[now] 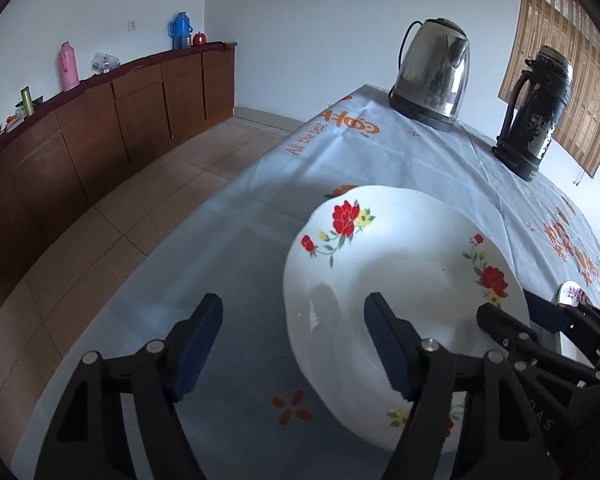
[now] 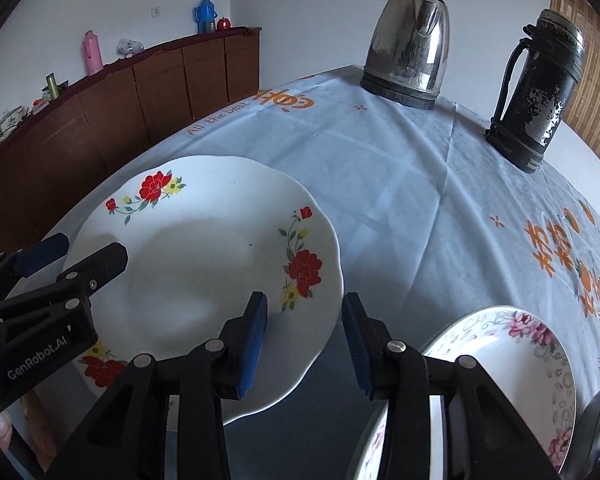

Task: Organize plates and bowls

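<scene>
A white plate (image 2: pixel 204 264) with red flowers sits toward the left side of a worktop (image 2: pixel 400 184) covered in a pale blue cloth. Both tongs straddle its rim from opposite sides. The left tongs (image 1: pixel 294 344) have one pad over the plate's well and the other outside the left edge, over the cloth; the jaws stand apart and no pad presses on the china. The right tongs (image 2: pixel 305 340) have one pad above the plate's right rim and the other beyond it, also apart, gripping nothing.

A second plate (image 2: pixel 512 364), edged with pink flowers, lies close by at the lower right, near the worktop's front edge. A steel kettle (image 2: pixel 408 44) and a worn dark flask (image 2: pixel 540 88) stand well apart at the far end.

The step appears to be a two-sided lift of the red-flowered plate, probably to stack it with the other. To do it well, each pair should probably settle low enough for the rim to sit squarely between the pads, then close evenly together, since glazed china may slip or tilt if one side bites first.
</scene>
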The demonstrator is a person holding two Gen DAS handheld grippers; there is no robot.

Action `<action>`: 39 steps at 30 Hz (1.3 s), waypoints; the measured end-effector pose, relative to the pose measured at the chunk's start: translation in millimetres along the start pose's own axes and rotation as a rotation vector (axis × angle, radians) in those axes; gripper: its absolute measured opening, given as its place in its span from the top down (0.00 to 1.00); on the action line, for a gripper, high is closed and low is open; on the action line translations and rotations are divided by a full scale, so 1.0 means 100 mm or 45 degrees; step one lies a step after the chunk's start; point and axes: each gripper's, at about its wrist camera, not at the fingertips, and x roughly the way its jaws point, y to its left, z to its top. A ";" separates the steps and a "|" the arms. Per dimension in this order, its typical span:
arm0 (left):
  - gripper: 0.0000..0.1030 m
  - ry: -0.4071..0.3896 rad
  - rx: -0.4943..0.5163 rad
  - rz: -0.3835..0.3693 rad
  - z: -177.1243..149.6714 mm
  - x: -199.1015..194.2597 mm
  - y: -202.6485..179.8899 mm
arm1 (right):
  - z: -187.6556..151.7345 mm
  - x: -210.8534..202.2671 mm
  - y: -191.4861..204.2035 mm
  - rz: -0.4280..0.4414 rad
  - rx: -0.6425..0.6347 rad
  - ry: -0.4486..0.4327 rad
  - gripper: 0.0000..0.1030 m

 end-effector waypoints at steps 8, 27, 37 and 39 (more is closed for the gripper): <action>0.75 0.023 -0.035 -0.080 0.00 0.04 0.04 | -0.06 -0.05 -0.01 0.063 0.026 -0.037 0.66; 0.76 -0.079 -0.054 -0.122 0.02 -0.10 0.09 | -0.17 -0.36 -0.05 0.127 0.066 -0.204 0.74; 0.76 -0.159 -0.024 -0.106 0.01 -0.21 0.04 | -0.23 -0.48 -0.05 0.124 0.067 -0.251 0.74; 0.76 -0.190 -0.007 -0.089 -0.01 -0.25 0.01 | -0.25 -0.50 -0.05 0.126 0.070 -0.260 0.74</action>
